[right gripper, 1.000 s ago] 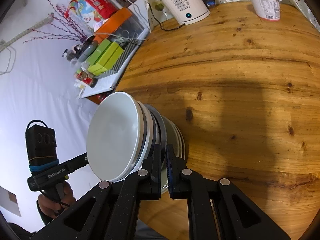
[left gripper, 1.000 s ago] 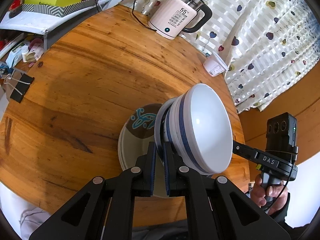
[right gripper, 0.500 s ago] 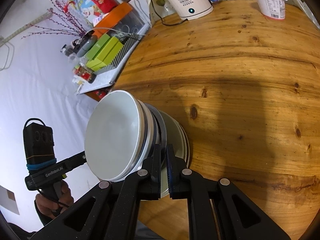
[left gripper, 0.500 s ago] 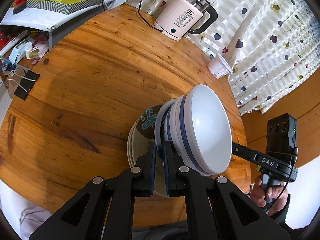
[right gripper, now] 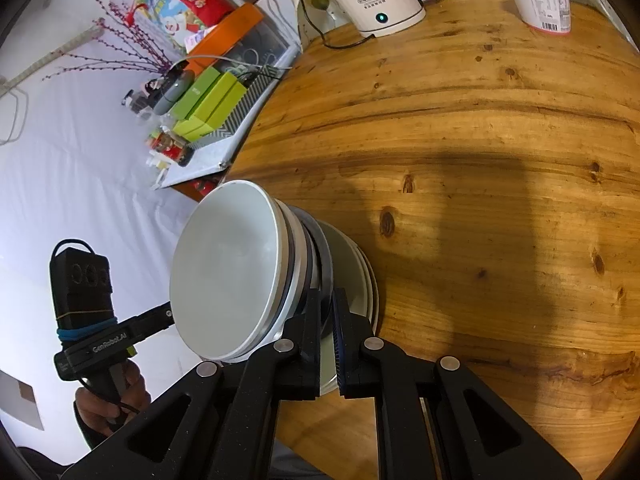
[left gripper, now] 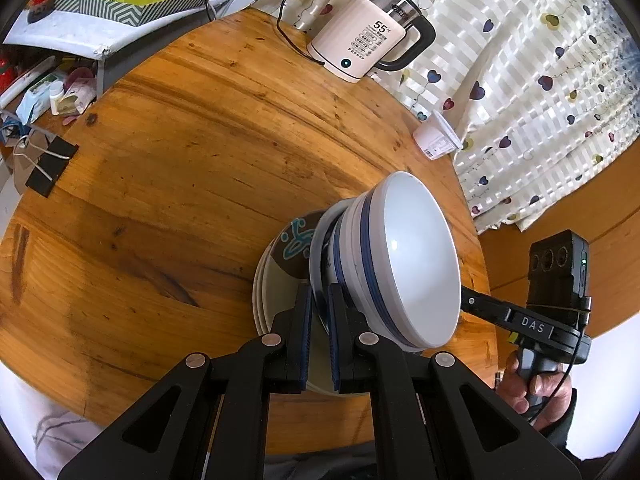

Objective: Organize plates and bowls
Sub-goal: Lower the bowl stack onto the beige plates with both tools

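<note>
Bowls [left gripper: 404, 260] are nested on the plates [left gripper: 280, 304]. Both grippers [left gripper: 319, 316] [right gripper: 328, 324] pinch a plate rim; you have only to place the stack.

My fingers [left gripper: 319, 332] point down at a round wooden desk [left gripper: 168, 184] with knots and dark grain. Directly under them, near the desk's close edge, a stack of plates [left gripper: 276, 280] lies on the wood. Far ahead of my fingers, at the back rim, a white kettle [left gripper: 360, 46] stands, with a small white tub [left gripper: 436, 140] off to its right.
</note>
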A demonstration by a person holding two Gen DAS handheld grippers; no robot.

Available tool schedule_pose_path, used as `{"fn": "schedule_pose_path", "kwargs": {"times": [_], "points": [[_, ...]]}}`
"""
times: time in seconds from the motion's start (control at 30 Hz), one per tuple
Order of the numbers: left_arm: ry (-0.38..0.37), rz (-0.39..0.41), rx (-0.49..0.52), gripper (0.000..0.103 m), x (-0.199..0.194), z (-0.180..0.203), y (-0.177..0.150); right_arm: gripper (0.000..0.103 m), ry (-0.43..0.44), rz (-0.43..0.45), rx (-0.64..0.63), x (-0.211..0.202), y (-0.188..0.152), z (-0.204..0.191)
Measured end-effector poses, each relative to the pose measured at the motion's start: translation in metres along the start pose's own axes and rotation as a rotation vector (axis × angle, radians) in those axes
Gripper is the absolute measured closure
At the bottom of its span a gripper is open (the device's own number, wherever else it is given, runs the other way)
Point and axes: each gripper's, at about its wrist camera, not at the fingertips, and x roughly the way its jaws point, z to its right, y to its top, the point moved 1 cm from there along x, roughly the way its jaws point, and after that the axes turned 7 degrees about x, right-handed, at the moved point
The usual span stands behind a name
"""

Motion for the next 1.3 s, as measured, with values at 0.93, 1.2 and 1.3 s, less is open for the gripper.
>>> {"fn": "schedule_pose_path", "kwargs": {"times": [0.93, 1.2, 1.3], "points": [[0.115, 0.081, 0.084, 0.093, -0.015, 0.023, -0.007, 0.085, 0.028, 0.035, -0.016, -0.019, -0.014, 0.0], [0.123, 0.082, 0.099, 0.092, -0.018, 0.028, -0.008, 0.085, 0.025, 0.036, -0.038, -0.019, -0.014, -0.006], [0.12, 0.083, 0.1, 0.092, -0.018, 0.029, -0.009, 0.085, 0.027, 0.036, -0.034, -0.019, -0.014, -0.005]]}}
